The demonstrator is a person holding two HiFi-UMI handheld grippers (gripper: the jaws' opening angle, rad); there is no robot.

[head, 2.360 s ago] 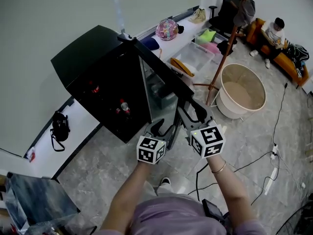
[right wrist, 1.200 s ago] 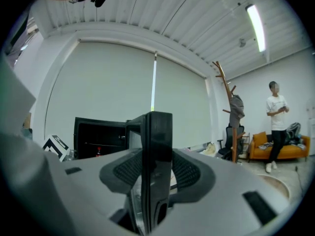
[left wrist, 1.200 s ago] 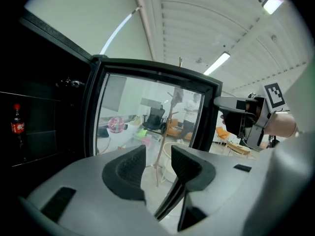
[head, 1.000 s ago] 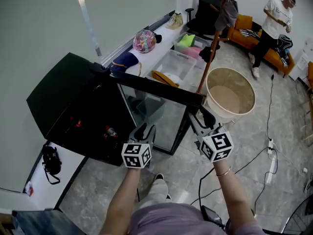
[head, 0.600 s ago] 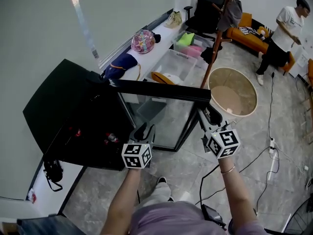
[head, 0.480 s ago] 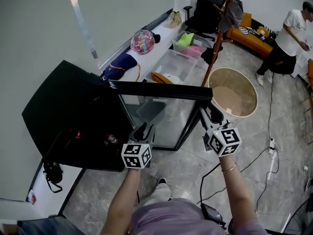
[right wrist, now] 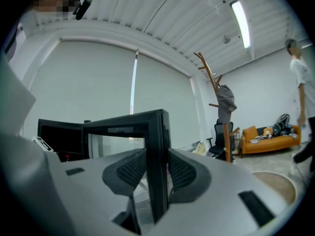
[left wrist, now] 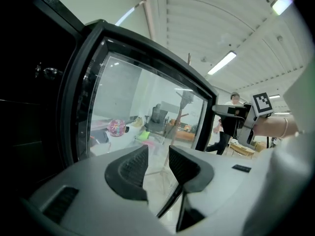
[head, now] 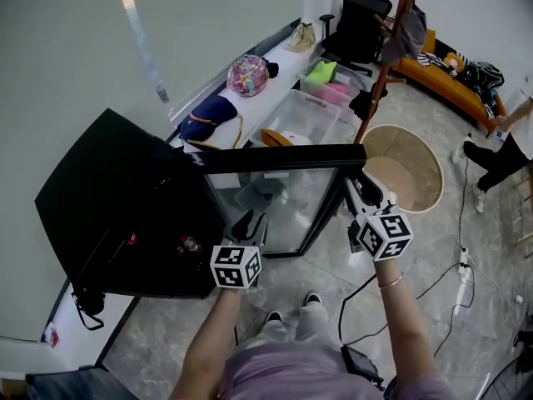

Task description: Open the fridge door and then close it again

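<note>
Head view: the black fridge [head: 108,182] fills the left middle of the frame. Its glass door [head: 275,157] is swung far out, the top edge running across the centre. The right hand-held gripper [head: 360,188] sits at the door's free corner, right of centre. The left hand-held gripper [head: 248,223] is lower, in front of the glass near the hinge side.

Left gripper view: the left hand-held gripper [left wrist: 157,156] is released. Its jaws are closing with only air between them, and the door [left wrist: 142,58] is ahead, apart from them.

Right gripper view: the right hand-held gripper [right wrist: 157,166] is clenching on the door [right wrist: 155,127]. The jaws are closing with the upright free edge between them, and both pads look to lie against it. The fridge [right wrist: 59,132] shows dark at the left middle.

By my reading the opening is done or nearly so, since the door stands wide. Swinging it shut again is what remains.
</note>
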